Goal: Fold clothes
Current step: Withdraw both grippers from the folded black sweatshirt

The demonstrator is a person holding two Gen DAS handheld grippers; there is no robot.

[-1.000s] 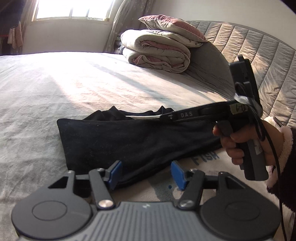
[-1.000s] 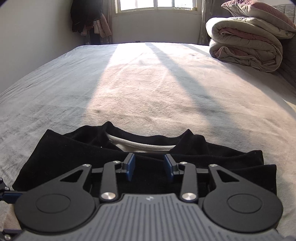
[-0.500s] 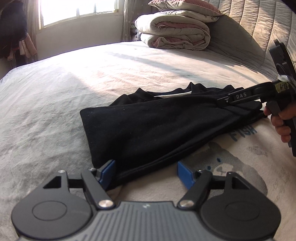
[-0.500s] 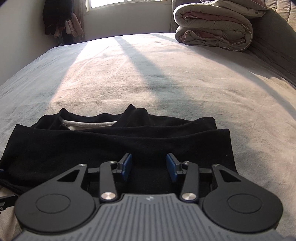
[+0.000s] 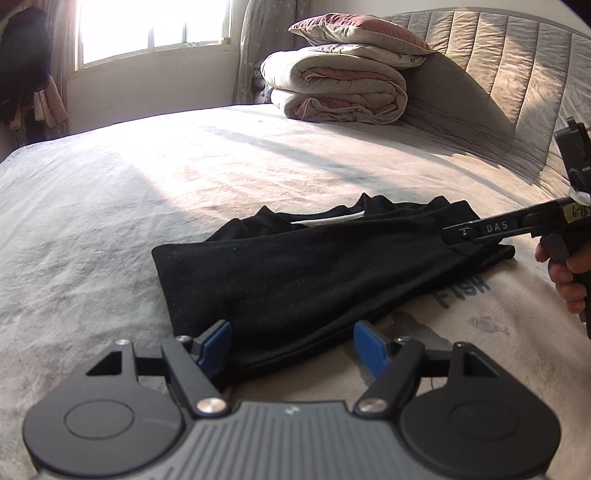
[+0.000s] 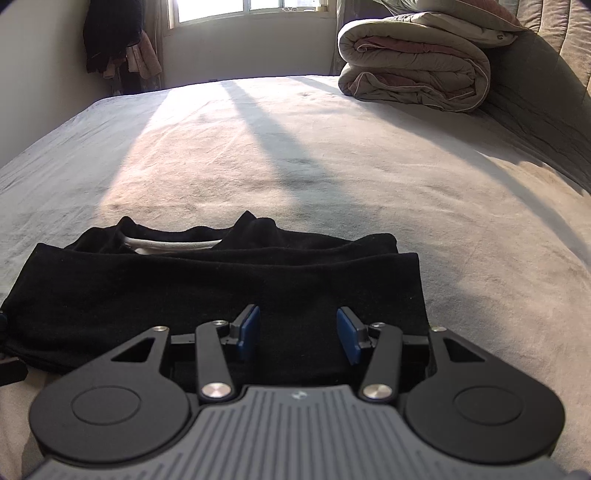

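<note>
The black shirt (image 5: pixel 325 273) lies folded into a band on the bed (image 5: pixel 147 177), collar (white inside) toward the window (image 5: pixel 147 33). The left gripper (image 5: pixel 291 345) has just widened its jaws; they stand open at the shirt's near edge, pinching nothing. The right gripper (image 6: pixel 297 334), jaws also just opening, hangs over the cloth without gripping it. A folded quilt (image 6: pixel 413 62) sits by the headboard.

Shirt (image 5: pixel 325 266) on bed (image 5: pixel 147 177), quilt (image 5: pixel 336 88) behind
</note>
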